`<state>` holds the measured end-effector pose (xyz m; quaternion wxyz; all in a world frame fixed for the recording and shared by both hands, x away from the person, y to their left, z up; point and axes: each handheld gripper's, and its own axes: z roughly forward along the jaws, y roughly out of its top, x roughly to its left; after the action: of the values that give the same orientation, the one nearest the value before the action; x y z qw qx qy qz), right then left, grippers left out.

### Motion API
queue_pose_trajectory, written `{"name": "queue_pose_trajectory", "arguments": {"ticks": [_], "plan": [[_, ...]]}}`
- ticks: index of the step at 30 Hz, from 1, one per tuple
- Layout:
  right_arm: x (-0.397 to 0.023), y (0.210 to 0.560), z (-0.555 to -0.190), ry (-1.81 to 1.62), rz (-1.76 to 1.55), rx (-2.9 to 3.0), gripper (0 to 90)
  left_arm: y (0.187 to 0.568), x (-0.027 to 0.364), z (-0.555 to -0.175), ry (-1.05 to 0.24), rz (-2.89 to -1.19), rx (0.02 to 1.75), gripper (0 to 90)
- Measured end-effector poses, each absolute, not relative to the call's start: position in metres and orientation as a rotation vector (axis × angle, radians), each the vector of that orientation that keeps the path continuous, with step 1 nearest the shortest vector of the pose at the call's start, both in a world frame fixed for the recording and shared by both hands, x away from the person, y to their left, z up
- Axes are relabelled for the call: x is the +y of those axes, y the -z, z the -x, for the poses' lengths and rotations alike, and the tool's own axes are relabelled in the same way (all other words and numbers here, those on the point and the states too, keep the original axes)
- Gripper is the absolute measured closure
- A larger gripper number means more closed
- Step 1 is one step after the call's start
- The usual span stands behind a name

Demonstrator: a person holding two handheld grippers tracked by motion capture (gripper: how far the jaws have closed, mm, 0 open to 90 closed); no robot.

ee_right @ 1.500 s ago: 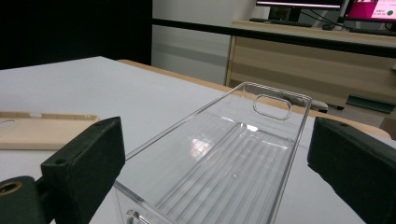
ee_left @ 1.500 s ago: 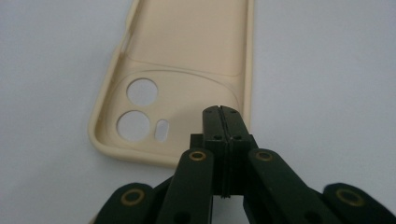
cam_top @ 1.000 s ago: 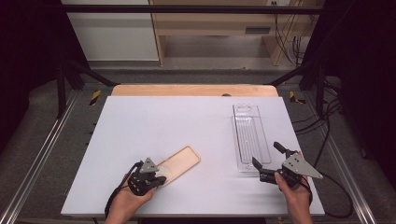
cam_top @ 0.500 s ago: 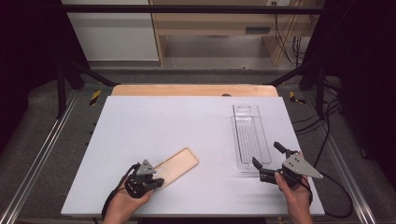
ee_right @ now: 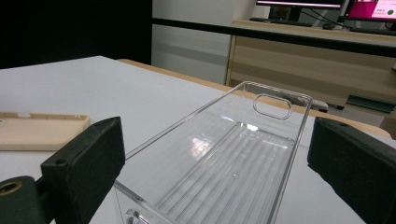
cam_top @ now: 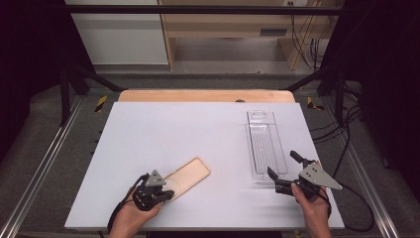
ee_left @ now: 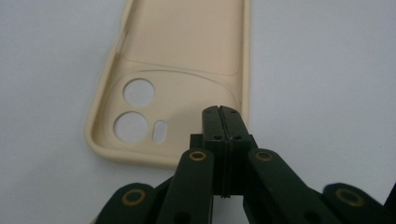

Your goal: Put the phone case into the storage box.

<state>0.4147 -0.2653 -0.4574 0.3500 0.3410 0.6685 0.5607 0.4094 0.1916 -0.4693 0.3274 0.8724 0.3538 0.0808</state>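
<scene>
Item: beige phone case [cam_top: 185,176], lying open side up on the white table [cam_top: 188,134], well to the left of the clear plastic tray [cam_top: 265,144]. Probably light, soft and flexible, with a matte rubbery surface that should resist slipping; not fragile. Camera cut-outs [ee_left: 133,109] sit at its near end. Best hold: pinch a raised side wall close to a corner.

Left gripper [ee_left: 219,112]: jaws clenched together over the case's near end, nothing visibly caught between them.

Right gripper [cam_top: 282,166]: jaws spread wide, straddling the tray's near end without pressing it. The tray looks stiff, thin, smooth and likely slippery.
</scene>
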Motion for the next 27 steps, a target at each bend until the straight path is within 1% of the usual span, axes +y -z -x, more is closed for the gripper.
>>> {"name": "queue_pose_trajectory", "arguments": {"ticks": [9,17,27], "plan": [[-0.266,0.457,-0.415,-1.458,-0.884,1.728,4.6,0.467,0.190,-0.409,-0.230,-2.271,0.905,90.0],[-0.265,0.457,-0.415,-1.456,-0.885,1.729,4.6,0.461,0.194,-0.411,-0.358,-2.206,0.878,90.0],[-0.267,0.456,-0.414,-1.453,-0.883,1.721,4.6,0.456,0.208,-0.431,-0.470,-2.093,0.912,90.0]]}}
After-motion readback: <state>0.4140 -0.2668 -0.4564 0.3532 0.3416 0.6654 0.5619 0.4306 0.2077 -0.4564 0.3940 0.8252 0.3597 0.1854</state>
